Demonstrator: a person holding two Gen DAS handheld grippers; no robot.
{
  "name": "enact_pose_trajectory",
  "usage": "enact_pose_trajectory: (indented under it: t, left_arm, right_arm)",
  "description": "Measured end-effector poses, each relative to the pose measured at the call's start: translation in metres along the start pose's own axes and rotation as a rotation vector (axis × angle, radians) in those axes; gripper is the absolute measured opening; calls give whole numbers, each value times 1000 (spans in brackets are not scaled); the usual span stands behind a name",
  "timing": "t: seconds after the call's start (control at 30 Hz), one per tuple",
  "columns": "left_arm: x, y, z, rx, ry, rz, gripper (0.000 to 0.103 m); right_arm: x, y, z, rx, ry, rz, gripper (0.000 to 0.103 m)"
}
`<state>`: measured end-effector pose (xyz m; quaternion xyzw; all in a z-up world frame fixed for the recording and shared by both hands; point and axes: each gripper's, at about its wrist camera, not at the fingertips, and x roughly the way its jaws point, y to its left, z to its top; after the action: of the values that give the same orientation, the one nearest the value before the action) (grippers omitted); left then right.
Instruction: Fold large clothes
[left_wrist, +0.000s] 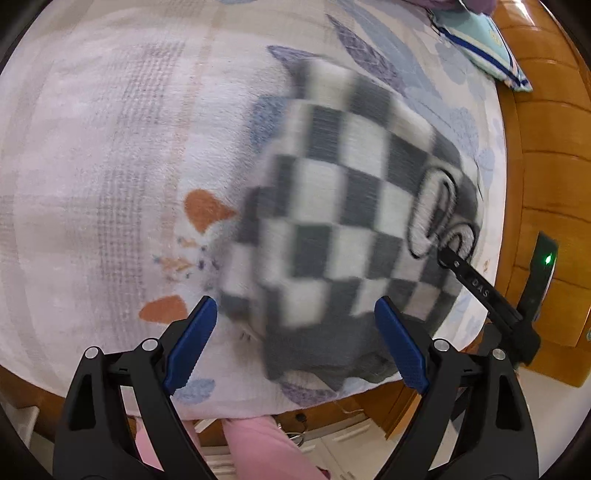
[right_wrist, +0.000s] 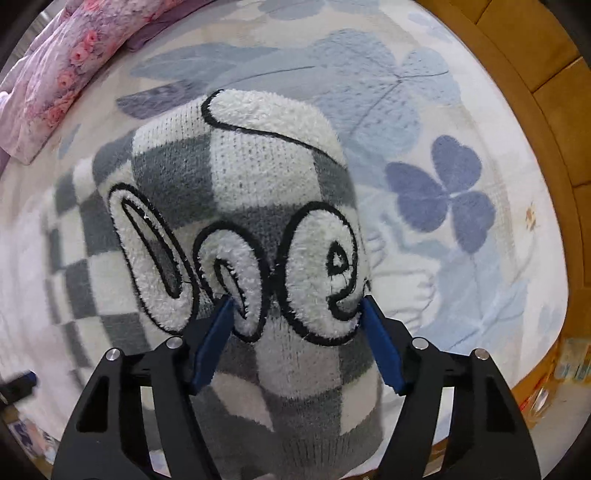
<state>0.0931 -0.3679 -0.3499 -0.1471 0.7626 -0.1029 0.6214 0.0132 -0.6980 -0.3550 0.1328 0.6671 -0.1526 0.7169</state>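
Observation:
A grey-and-white checkered knit sweater (left_wrist: 343, 221) with fluffy white letters outlined in black lies bunched on the bed near its front edge. My left gripper (left_wrist: 295, 317) is open, its blue fingers on either side of the sweater's near grey hem, just above it. My right gripper (right_wrist: 297, 310) is open, its blue fingertips (right_wrist: 221, 321) touching the fluffy letters (right_wrist: 314, 280) of the sweater (right_wrist: 236, 177). The right gripper (left_wrist: 476, 284) also shows in the left wrist view at the sweater's right edge.
The bed is covered by a white blanket (left_wrist: 110, 166) with blue leaf and orange prints. A pink floral quilt (right_wrist: 55, 74) lies at the far left. A blue-trimmed pillow (left_wrist: 484, 48) sits at the back. Wooden bed frame (left_wrist: 546, 177) runs along the right.

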Motion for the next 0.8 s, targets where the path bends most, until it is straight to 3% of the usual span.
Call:
enact_pose_trajectory:
  t: [0.13, 0.2, 0.27, 0.33, 0.37, 0.4, 0.43, 0.5, 0.53, 0.57, 0.6, 0.67, 0.8]
  left_arm:
    - [20, 9, 19, -50, -7, -76, 88]
    - [37, 9, 32, -73, 21, -130, 88]
    - [47, 1, 39, -67, 38, -163, 88]
    - [50, -16, 41, -29, 46, -202, 86]
    - [47, -23, 41, -9, 37, -214, 86]
    - [40, -36, 38, 29, 8, -223, 86]
    - [36, -43, 37, 54, -17, -202, 86]
    - [26, -64, 34, 141, -99, -138, 86]
    - [22, -77, 34, 198, -147, -135, 80]
    - [22, -88, 36, 239, -179, -138, 66]
    - [26, -103, 42, 288, -202, -129, 60]
    - [40, -123, 57, 344, -223, -94, 45]
    - [90, -147, 110, 337, -271, 88, 28]
  right_arm:
    - [24, -45, 21, 103, 29, -48, 69]
    - [31, -54, 27, 101, 31, -50, 87]
    - [33, -56, 27, 111, 52, 7, 88]
    - [23, -50, 27, 90, 63, -10, 87]
    - [16, -48, 27, 89, 57, -5, 73]
    - [-2, -45, 24, 101, 7, 46, 51]
    - [-23, -43, 21, 123, -64, 92, 44]
    - [-50, -39, 20, 145, -152, 129, 38]
    - [-58, -35, 23, 136, -177, 170, 36]
    - [-62, -27, 31, 103, -190, 210, 31]
    - [-60, -20, 40, 69, -198, 208, 26]
    - [-44, -9, 63, 23, -186, 162, 24]
    - [0, -11, 93, 25, -127, 172, 23]
